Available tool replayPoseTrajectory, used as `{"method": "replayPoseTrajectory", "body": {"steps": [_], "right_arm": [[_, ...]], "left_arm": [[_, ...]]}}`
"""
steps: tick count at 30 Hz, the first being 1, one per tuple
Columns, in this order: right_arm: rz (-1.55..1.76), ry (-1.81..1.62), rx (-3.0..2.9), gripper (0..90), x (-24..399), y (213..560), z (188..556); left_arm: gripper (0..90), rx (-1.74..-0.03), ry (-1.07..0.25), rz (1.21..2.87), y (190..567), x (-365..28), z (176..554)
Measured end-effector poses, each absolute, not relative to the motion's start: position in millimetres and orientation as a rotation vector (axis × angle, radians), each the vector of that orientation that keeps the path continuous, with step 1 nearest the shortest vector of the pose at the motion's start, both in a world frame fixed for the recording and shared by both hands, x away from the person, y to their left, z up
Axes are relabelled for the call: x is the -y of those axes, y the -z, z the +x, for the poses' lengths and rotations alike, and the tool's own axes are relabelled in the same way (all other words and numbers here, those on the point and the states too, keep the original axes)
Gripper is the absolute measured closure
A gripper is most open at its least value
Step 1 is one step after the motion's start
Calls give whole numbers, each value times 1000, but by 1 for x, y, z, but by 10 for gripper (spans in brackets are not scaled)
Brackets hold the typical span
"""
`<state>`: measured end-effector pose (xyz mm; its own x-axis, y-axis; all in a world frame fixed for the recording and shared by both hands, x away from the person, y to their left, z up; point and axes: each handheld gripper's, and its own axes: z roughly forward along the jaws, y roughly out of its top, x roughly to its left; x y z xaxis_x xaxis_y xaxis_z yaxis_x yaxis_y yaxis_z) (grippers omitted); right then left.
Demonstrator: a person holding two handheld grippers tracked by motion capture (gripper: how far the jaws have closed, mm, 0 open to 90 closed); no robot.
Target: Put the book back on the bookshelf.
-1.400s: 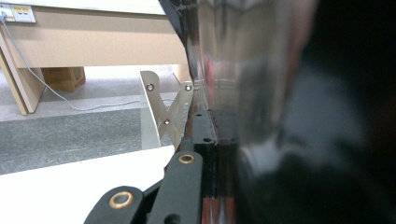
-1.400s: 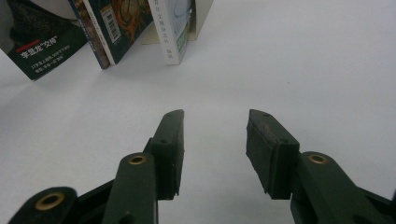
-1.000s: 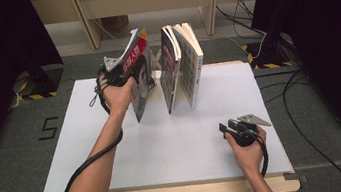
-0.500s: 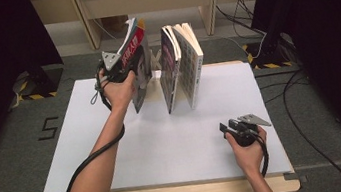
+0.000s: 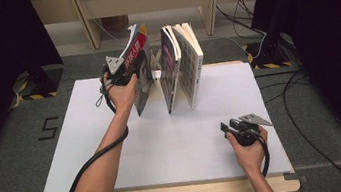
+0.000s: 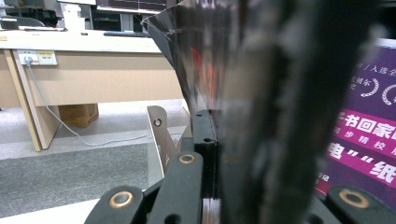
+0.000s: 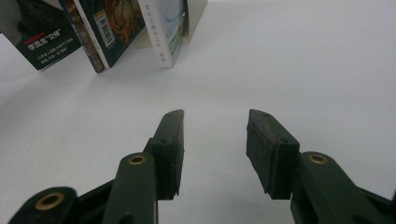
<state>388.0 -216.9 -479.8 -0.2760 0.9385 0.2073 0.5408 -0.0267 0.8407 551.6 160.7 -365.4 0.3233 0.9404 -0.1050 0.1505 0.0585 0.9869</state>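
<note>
Red book [image 5: 138, 65] lifted higher, two others [image 5: 181, 64] standing

The table [image 5: 115, 149] has a white top and a bare wooden strip along its near edge. Two books [image 5: 182, 66] stand upright on the far middle part of the top, leaning against each other, with a small light-coloured bookend [image 7: 196, 9] behind them. A further book [image 5: 140, 70] stands tilted just to their left. The table stands on grey carpet [image 5: 9, 149].
</note>
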Motion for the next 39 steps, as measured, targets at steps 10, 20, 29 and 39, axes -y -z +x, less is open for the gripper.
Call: {"method": "replayPoseTrajectory", "body": {"steps": [10,20,29,39], "right_arm": [[1537,-1227,-1828,575,218,479,388],[1545,-1230,-1830,575,217,480,388],[1548,-1230,-1830,574,217,480,388],[1539,-1225,-1831,574,218,481,388]], "left_arm": [[811,-1097,-827,1420,364,-163,553],[696,-1112,-835,1429,366,-167,551],[587,-1128,-835,1430,365,-171,550],[485,-1129,-832,1422,371,-177,543]]}}
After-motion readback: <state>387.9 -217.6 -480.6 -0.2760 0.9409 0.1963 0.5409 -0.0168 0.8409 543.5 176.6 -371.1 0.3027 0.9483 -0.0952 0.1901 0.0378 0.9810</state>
